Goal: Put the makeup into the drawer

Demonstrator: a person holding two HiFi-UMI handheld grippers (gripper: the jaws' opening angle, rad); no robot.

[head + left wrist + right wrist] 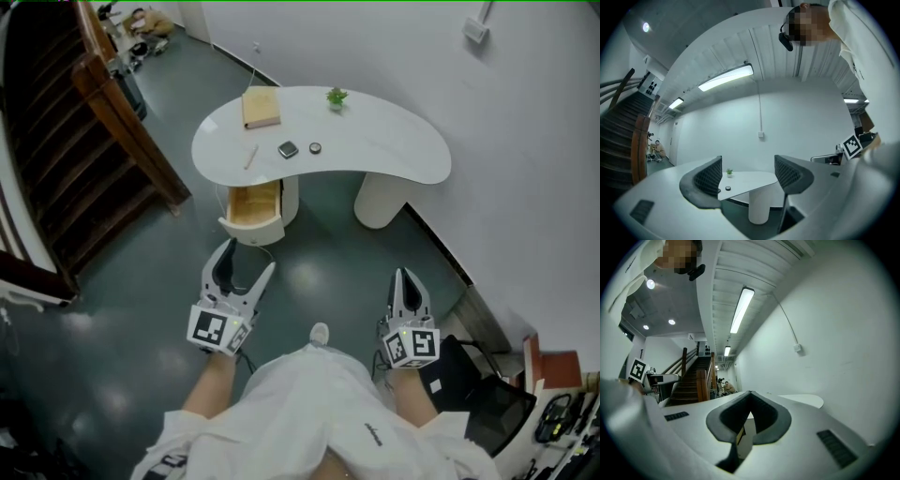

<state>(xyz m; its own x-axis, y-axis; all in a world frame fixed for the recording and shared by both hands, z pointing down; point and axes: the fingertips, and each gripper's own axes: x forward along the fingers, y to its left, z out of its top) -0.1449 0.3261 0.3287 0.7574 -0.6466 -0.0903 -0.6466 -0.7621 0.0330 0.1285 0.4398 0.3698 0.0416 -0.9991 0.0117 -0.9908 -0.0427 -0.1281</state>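
Well ahead of both sets of fingers: white kidney-shaped worktop (394, 155), biggest thing in the frame. The drawer (253, 206) under its left end stands pulled out with the wood interior showing, almost dead ahead of the left gripper (249, 255). My guess is it's open so the makeup can go straight in. A tan book-like block (261, 108) lies on the far edge, beyond the drawer.

All the makeup is on the worktop, and I see none in the drawer:
- dark square compact (288, 149)
- small round pot (315, 148), just beside the compact on the right-gripper side
- thin stick (251, 157), nearer the left fingers' line; pencil or brush, too small to tell

A small plant (337, 97) stands farther back.

The left fingers are spread wide with nothing between them, and that gripper's own view frames the worktop (745, 180) in the gap. The right gripper (404, 277) has its fingers closed tip to tip and is empty.

Both grippers are held low at the person's waist, forearms forward, noses toward the worktop and well apart from it. No reach has begun. The left looks set for the first pick; the right looks parked.
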